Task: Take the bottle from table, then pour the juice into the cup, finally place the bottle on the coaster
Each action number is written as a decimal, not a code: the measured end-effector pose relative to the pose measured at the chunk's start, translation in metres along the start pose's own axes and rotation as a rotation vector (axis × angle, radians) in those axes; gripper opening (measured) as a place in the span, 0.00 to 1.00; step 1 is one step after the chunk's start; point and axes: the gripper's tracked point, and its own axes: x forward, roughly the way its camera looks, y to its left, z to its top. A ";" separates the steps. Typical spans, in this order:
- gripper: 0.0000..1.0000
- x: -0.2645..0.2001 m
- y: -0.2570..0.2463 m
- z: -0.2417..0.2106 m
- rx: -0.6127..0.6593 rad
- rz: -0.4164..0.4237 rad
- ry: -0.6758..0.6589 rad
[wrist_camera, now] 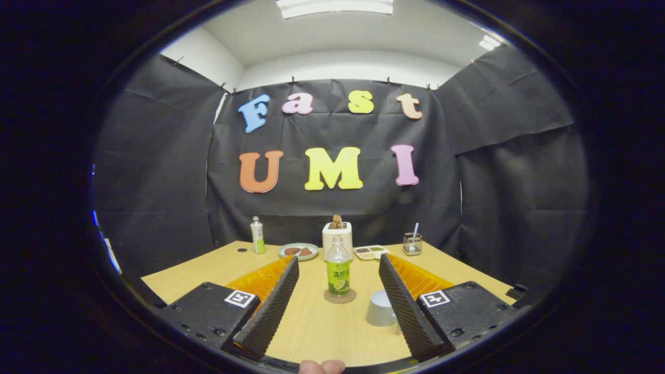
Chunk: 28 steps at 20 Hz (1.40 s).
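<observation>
We see our hand-held gripper (337, 301) spread wide, its fingers (270, 311) well apart and pressing on nothing. Between them, a little ahead of the tips, the bottle (338, 270) stands upright on the coaster (340, 296), which lies flat on the wooden surface (317, 332). The bottle has a green label and looks mostly clear above it; we cannot tell how much juice is left inside.

Just right of the coaster, close against the inner side of the right finger, sits the cup (381, 308); its far edge is partly hidden by that finger, and we cannot see whether it holds any liquid. Bottle and cup are near each other but not touching.

Beyond the bottle, at the far end of the surface, stands a white toaster (337, 235) with something brown poking out of the top. To its left lies a plate (298, 251) with brown pieces on it, and farther left a second small bottle (257, 236) stands upright. To the right of the toaster there is a divided tray (370, 252) with food in its compartments, and past that a clear holder (412, 243) with a stick or straw standing in it.

At the near end, between the finger bases, part of a fingertip (321, 366) of the person holding the tool shows.
</observation>
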 end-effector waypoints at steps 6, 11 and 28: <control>1.00 -0.001 -0.001 -0.001 -0.030 0.003 0.001; 1.00 0.003 -0.001 0.001 -0.033 0.015 -0.002; 1.00 0.005 -0.013 0.006 -0.042 0.005 -0.011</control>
